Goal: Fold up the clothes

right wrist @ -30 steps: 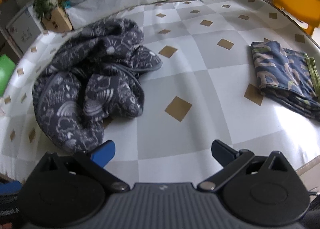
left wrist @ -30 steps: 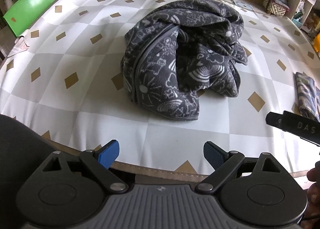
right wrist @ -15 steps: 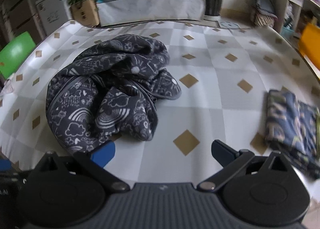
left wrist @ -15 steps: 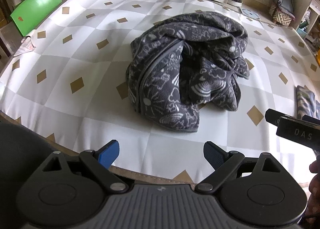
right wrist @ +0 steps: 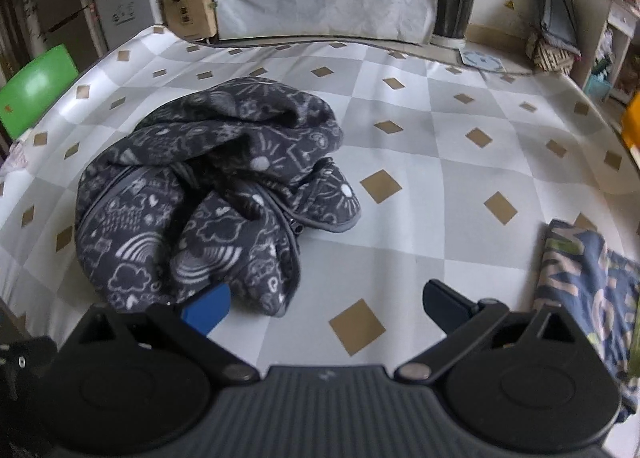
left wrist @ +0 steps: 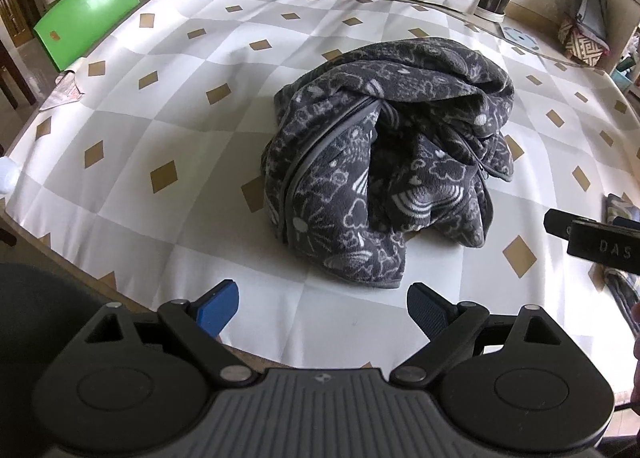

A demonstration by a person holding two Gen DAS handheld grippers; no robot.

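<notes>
Fleece jacket (left wrist: 384, 173), dark with pale doodles, lay crumpled in a heap at the middle of the checked tablecloth (left wrist: 168, 105), zip edge facing the near side. Left gripper (left wrist: 322, 304) and right gripper (right wrist: 326, 304) hovered near its front, jaws apart and empty, apparently placed for reaching it. A folded blue garment (right wrist: 588, 282) lay well apart, at the right.

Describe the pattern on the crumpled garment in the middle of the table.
Dark grey fleece garment printed with white doodles: clouds, rainbows, suns. Clearest in the right wrist view.
</notes>
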